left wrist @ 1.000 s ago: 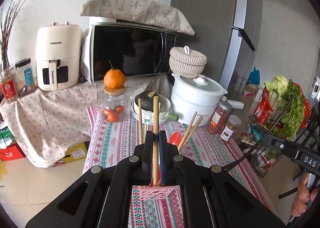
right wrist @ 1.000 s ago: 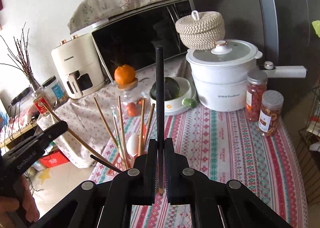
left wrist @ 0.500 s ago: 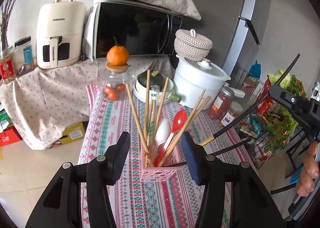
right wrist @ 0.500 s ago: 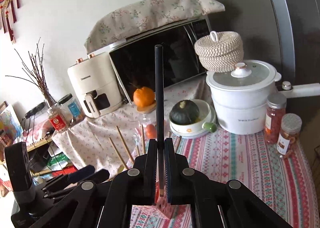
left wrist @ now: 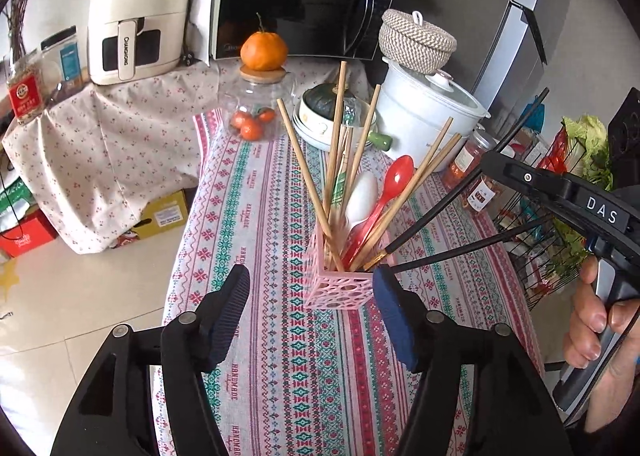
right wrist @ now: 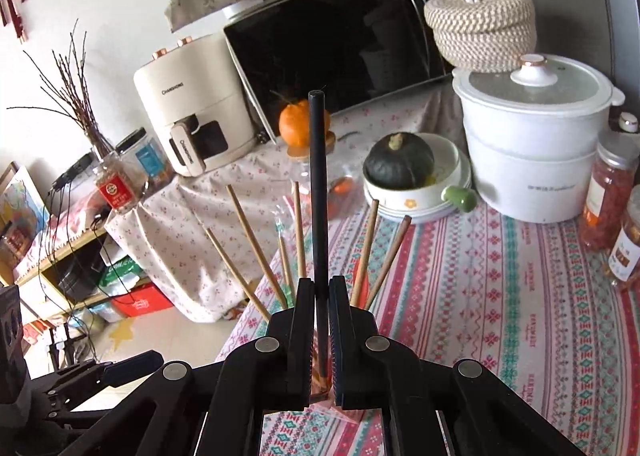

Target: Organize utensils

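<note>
Soft daylight, sharp centre, bent edges

We see even, diffuse light with faint shadows; the microwave door [left wrist: 296,4] mirrors the room, the floor [left wrist: 60,296] glares pale toward 8 o'clock, and fisheye curvature with black corner vignetting bends everything near the rim.

CHANGHONG on the air fryer [left wrist: 138,14], once on its top and once down its handle. HANDMADE woven repeatedly into the tablecloth [left wrist: 256,216] on my desk. DAS in white on my right tool [left wrist: 600,208]. Jar labels too small to read.
</note>
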Available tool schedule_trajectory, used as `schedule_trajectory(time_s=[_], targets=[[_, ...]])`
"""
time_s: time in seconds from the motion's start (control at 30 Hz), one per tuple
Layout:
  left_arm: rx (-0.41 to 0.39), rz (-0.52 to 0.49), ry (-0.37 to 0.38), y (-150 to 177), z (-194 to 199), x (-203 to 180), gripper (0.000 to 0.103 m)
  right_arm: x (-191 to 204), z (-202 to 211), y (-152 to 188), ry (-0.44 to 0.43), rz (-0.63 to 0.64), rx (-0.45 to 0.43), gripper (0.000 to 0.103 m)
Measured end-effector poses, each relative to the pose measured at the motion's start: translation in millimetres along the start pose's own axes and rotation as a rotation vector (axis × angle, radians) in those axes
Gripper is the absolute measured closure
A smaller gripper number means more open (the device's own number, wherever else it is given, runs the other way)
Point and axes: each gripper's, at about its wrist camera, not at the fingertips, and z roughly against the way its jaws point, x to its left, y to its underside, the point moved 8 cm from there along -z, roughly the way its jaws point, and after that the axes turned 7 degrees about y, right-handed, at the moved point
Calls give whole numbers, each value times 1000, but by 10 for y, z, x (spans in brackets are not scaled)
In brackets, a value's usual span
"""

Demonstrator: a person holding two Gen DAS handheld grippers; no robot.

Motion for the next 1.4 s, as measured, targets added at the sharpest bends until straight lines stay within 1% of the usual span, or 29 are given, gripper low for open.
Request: schedule_trajectory(time_s=[0.07,0.13,0.2,0.3,0.4,0.57,0.73,0.77,0.83,0.9,0.97,1.0,1.1,1.23,1.33,1.4], targets=[[-10,-5,-14,-7,5,-17,25,-25,-22,0,-26,-34,15,91],[-16,-4,-46,-6,12,-16,21,-68,21,-20,-55,-77,15,70],[-17,4,-60,4,12,-14,20,-107,115,-58,-70,-106,-8,63],[-6,27,-62,43,-3,-22,18,-207,273,-112,-61,-131,-39,61],[1,40,-71,82,-3,-46,18,-322,437,-132,-38,-151,-66,53],[-6,22,-94,117,16,-123,17,-501,649,-64,-8,-177,-81,45],[-1,23,-112,172,58,-191,17,-643,777,94,57,-170,-52,40],[0,23,-112,183,73,-212,17,-668,811,133,80,-159,-45,39],[0,15,-124,216,123,-263,16,-717,890,223,127,-134,-35,33],[-15,5,-135,252,208,-330,16,-777,983,328,175,-113,-23,29],[-28,-18,-140,295,305,-419,12,-839,1092,437,231,-99,-7,26],[-37,-30,-144,318,360,-464,12,-876,1147,492,258,-97,-2,23],[-55,-63,-146,399,531,-623,9,-958,1351,639,329,-100,2,6],[-103,-117,-146,449,770,-852,5,-912,1655,811,397,-59,-6,0],[-140,-138,-146,469,910,-975,4,-865,1823,895,438,-28,-22,0],[-148,-140,-140,493,946,-1035,3,-853,1864,940,456,-20,-16,0]])
